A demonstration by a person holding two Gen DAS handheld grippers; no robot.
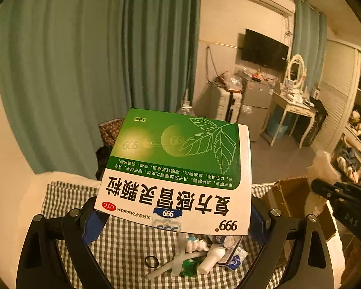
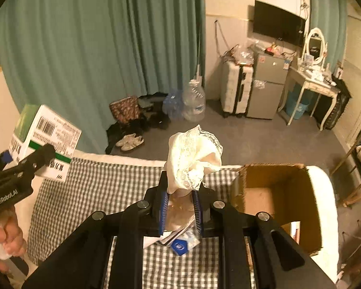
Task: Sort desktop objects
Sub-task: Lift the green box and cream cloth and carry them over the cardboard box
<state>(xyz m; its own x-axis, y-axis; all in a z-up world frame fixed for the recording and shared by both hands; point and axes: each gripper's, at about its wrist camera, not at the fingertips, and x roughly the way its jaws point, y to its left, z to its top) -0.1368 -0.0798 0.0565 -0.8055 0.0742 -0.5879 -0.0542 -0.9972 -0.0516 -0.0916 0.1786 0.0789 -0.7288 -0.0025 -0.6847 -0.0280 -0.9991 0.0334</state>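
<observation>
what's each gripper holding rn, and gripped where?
Left gripper clamps the green-and-white medicine box across its near end. Right gripper pinches the cream lace cloth by its bunched lower end.

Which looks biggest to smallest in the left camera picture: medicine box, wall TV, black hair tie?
1. Medicine box, though it is held right at the camera, so nearness inflates it.
2. Wall TV, far off across the room.
3. Black hair tie on the checked cloth.
</observation>
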